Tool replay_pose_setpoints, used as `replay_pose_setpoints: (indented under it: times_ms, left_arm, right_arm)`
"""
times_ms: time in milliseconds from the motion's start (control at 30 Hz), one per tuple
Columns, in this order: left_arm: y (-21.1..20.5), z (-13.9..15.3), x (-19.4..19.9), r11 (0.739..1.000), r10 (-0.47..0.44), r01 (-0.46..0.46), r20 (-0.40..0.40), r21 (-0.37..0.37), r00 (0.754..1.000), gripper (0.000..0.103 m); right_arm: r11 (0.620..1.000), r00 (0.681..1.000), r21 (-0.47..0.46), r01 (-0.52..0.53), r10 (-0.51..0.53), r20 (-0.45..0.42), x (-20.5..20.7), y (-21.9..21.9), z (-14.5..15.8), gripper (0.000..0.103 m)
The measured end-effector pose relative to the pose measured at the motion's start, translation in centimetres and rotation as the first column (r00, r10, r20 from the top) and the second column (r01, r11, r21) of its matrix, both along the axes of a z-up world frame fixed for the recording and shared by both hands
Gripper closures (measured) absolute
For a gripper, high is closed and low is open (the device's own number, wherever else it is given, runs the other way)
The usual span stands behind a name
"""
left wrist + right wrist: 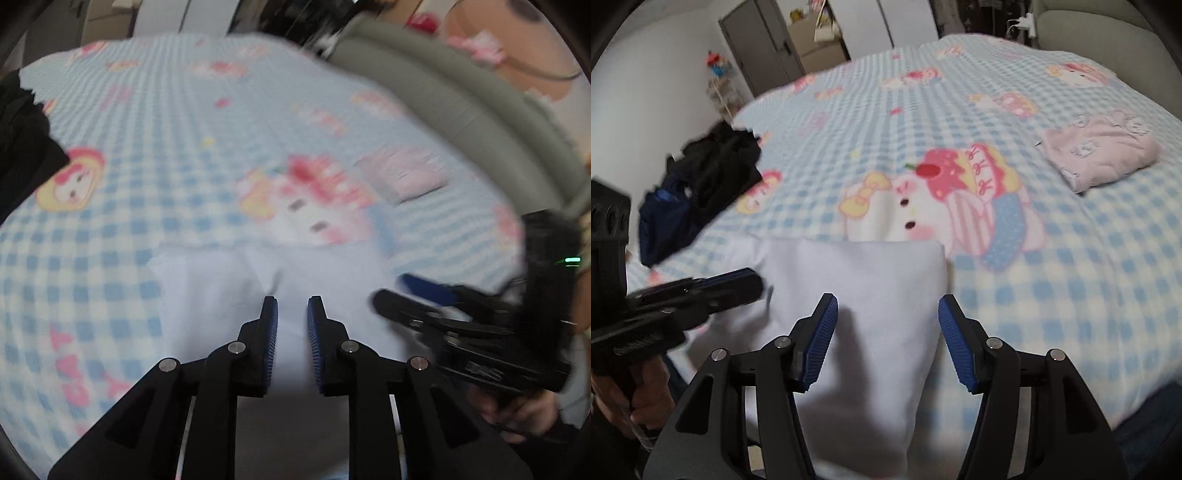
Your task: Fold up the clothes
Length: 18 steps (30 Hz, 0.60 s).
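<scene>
A white garment [857, 295] lies flat near the front edge of a bed with a blue checked cartoon sheet [1071, 277]; it also shows in the left wrist view [229, 295]. My left gripper [292, 301] hovers over the garment with its jaws a narrow gap apart and nothing between them; in the right wrist view [746, 284] it is over the garment's left part. My right gripper [888, 301] is open wide over the garment's right half, empty; in the left wrist view [391, 291] it is at the right.
A folded pink garment [1100, 155] lies at the right of the bed. A heap of black and dark blue clothes [701, 192] sits at the left edge. A grey headboard [461, 99] runs along the far right. A door and shelves stand behind.
</scene>
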<state>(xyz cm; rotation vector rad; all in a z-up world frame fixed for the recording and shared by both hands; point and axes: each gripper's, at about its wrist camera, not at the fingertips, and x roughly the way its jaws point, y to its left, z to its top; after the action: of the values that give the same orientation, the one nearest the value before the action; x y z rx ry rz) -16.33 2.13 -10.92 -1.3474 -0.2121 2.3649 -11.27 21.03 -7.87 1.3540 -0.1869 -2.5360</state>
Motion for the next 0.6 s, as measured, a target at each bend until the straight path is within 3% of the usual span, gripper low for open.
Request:
replay_pose_setpoints:
  times_ms: [67,133,167,233,333,367,433,467,500,567,600]
  left_arm:
    - [-0.9,-1.9,-0.9,0.999,0.036,-0.035,0.053,-0.029,0.998,0.089]
    - [-2.2,-2.6,-1.4,0.997,0.061,-0.065,0.094,0.034,0.994,0.093]
    - [-2.5,-2.5,-1.5,0.997,0.074,-0.076,0.091,0.02,0.993,0.1]
    - [-2.6,-2.4,-1.8,0.997,0.081,-0.082,0.081,0.01,0.993,0.1]
    - [-3.0,-1.8,-1.3,0.992,0.106,-0.111,0.08,0.055,0.991,0.099]
    - [-3.2,-1.2,-0.6,0.991,0.108,-0.113,0.063,0.072,0.992,0.097]
    - [-3.3,0.3,1.4,0.987,0.097,-0.098,0.016,0.129,0.995,0.083]
    - [-3.3,0.9,2.5,0.983,0.092,-0.091,-0.002,0.158,0.996,0.066]
    - [-3.2,1.4,3.5,0.98,0.092,-0.088,-0.014,0.179,0.996,0.056]
    - [-2.6,1.5,5.0,0.979,0.072,-0.068,-0.017,0.192,0.997,0.055]
    - [-2.2,1.1,5.5,0.985,0.067,-0.064,-0.012,0.16,0.998,0.055]
  right_arm:
    - [1.0,1.0,0.005,0.013,-0.013,0.019,-0.3,0.1,-0.7,0.044]
    - [0.999,0.999,-0.014,0.037,-0.037,0.03,0.1,0.9,-0.9,0.045]
    - [0.999,0.998,-0.022,0.049,-0.048,0.035,0.2,1.3,-1.0,0.045]
    - [0.997,0.996,-0.039,0.073,-0.071,0.045,0.6,2.1,-1.0,0.044]
    - [0.992,0.994,-0.077,0.104,-0.101,0.038,1.7,3.4,0.3,0.043]
    - [0.988,0.994,-0.115,0.099,-0.094,0.046,2.1,3.7,0.5,0.043]
    - [0.979,0.995,-0.184,0.091,-0.081,0.061,3.0,4.3,0.8,0.043]
    - [0.979,0.995,-0.184,0.088,-0.076,0.067,3.2,4.2,0.4,0.043]
    - [0.979,0.995,-0.184,0.085,-0.072,0.072,3.4,4.0,0.0,0.043]
    - [0.98,0.994,-0.184,0.079,-0.064,0.084,3.7,3.7,-0.7,0.042]
    - [0.98,0.994,-0.184,0.076,-0.06,0.09,3.9,3.6,-1.1,0.041]
